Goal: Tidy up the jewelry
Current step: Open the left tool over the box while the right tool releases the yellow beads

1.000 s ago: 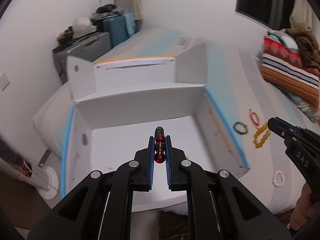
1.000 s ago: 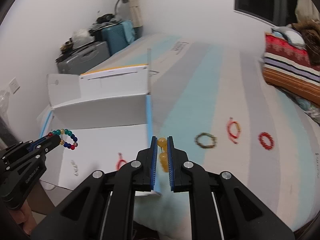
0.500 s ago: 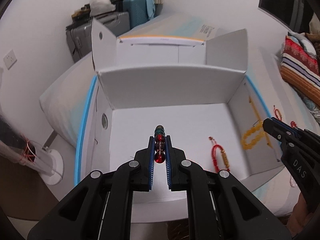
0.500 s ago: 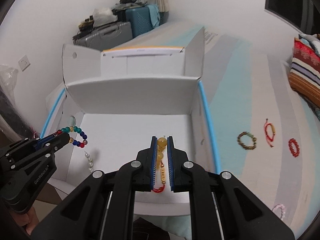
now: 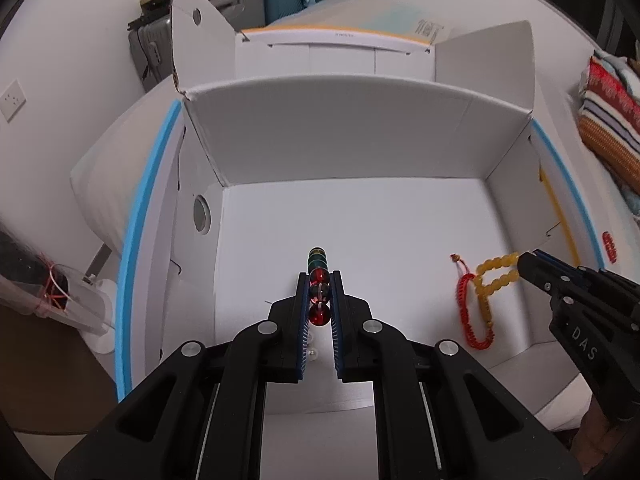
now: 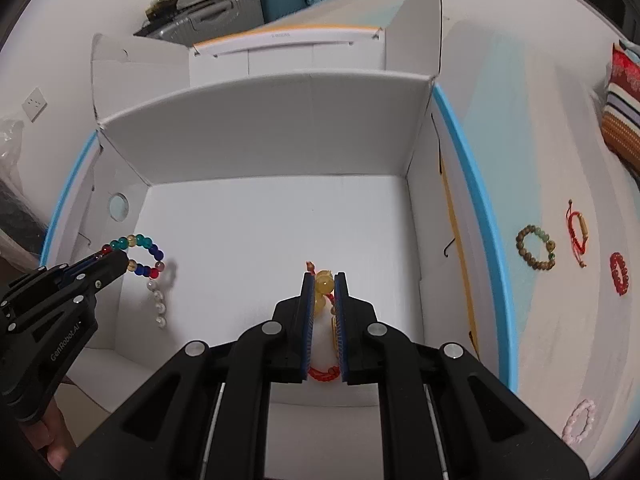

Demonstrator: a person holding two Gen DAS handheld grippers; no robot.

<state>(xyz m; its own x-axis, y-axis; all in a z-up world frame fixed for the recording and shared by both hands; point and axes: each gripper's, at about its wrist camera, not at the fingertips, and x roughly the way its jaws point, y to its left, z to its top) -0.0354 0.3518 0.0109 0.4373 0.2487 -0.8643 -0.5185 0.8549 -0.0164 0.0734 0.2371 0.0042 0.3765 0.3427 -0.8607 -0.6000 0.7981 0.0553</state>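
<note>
My left gripper (image 5: 319, 280) is shut on a multicoloured bead bracelet (image 5: 319, 285) and holds it over the left part of the open white box (image 5: 340, 128). In the right wrist view the bracelet (image 6: 138, 254) hangs from that gripper (image 6: 114, 258). My right gripper (image 6: 324, 280) is shut on a yellow bead bracelet (image 6: 323, 283), low over the box floor. It also shows in the left wrist view (image 5: 496, 274). A red cord bracelet (image 5: 472, 312) and a pearl bracelet (image 6: 157, 300) lie in the box.
On the bed right of the box lie a brown bead bracelet (image 6: 536, 246), a red cord bracelet (image 6: 578, 232), a red bead bracelet (image 6: 619, 273) and a pink bracelet (image 6: 578, 426). Suitcases (image 6: 224, 8) stand behind. Striped bedding (image 5: 608, 120) is at far right.
Both grippers have moved from beside the box to over its inside and lower toward the floor, each still holding its bracelet.
</note>
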